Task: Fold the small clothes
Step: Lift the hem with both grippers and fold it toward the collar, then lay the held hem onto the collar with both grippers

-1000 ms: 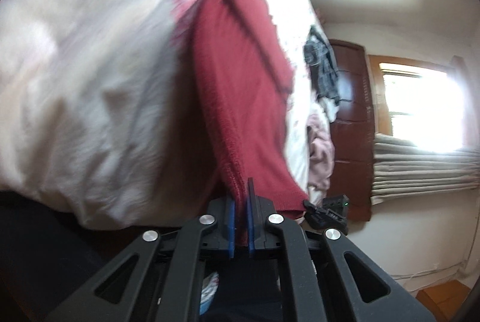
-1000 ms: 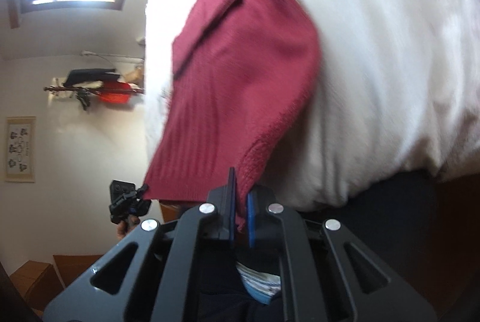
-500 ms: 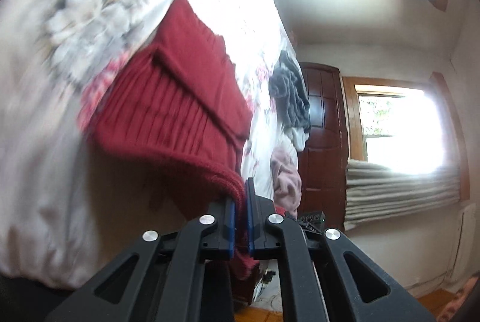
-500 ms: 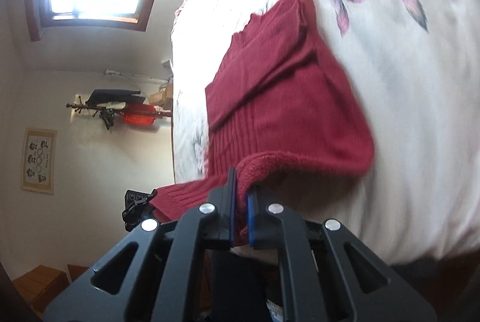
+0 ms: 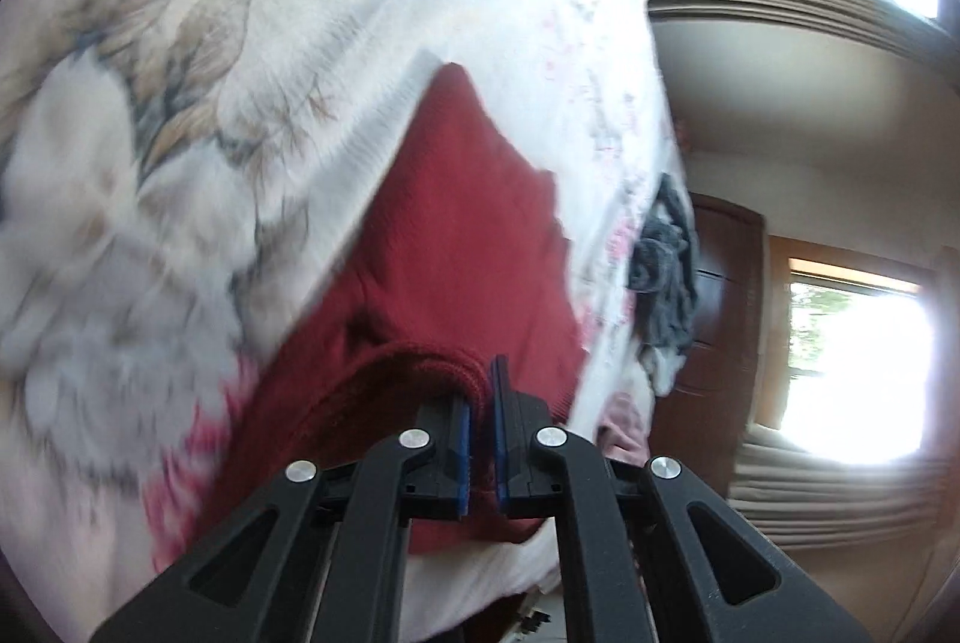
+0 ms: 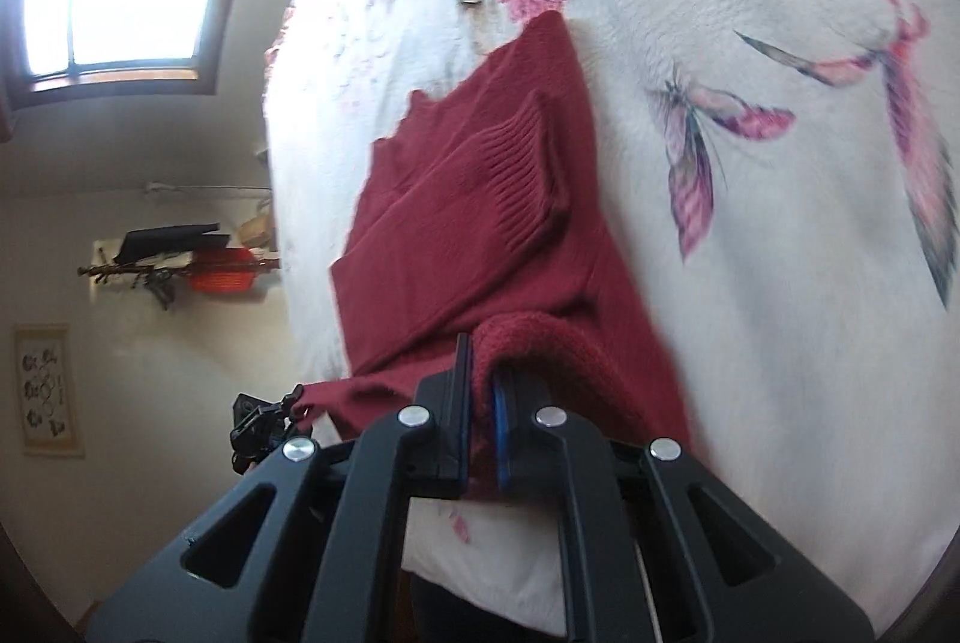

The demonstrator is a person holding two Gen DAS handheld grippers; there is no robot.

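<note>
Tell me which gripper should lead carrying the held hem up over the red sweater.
Neither clearly; probably both together. The left gripper and right gripper are each shut on the near hem of the red sweater, at opposite ends, so one leading would likely skew the fold.

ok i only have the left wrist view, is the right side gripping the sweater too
observer: yes, the right gripper has its jaws shut on a thick rolled edge of the red sweater.
operator: is a sleeve folded in yet
observer: a ribbed sleeve lies folded across the top of the sweater, which rests on the blanket.
operator: can you see my left one from there
observer: yes, the left gripper shows small at the lower left, holding the sweater's other corner out past the blanket's edge.
</note>
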